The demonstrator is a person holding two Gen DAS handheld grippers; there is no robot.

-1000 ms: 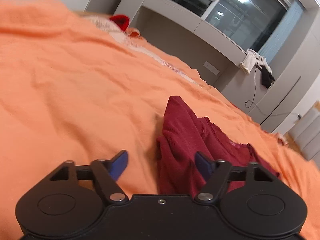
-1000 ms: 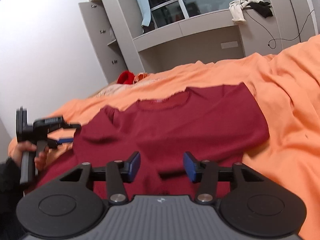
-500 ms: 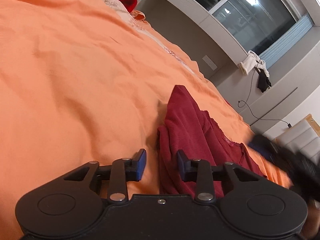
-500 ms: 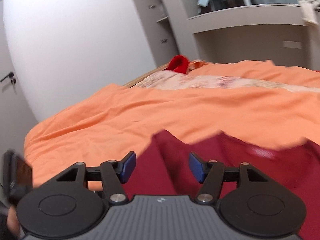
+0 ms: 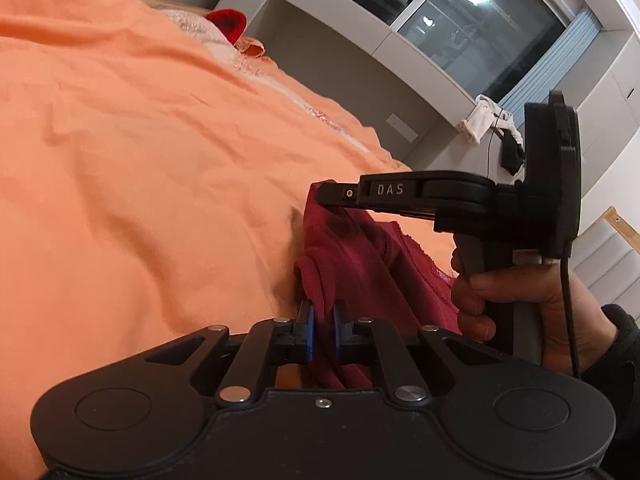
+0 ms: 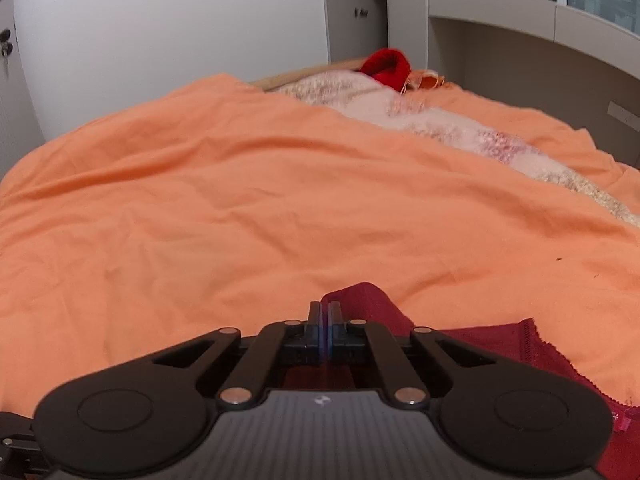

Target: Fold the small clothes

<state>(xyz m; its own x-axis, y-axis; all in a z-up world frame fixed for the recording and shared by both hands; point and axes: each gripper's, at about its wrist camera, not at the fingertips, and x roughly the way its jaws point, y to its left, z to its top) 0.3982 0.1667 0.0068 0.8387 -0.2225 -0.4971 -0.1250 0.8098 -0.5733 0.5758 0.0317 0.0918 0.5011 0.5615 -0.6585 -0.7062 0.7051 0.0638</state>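
left gripper [image 5: 322,330] pinching shirt [image 5: 360,264] near edge | right gripper [image 6: 325,322] pinching far sleeve | both gripped for side fold

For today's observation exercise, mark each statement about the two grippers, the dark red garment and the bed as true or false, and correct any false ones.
1. The left gripper is shut on the dark red garment. True.
2. The right gripper is wide open. False: its fingers are closed on the garment's edge.
3. The garment lies on an orange bedspread. True.
4. The bright red item sits beside the grippers. False: it is at the bed's far end.
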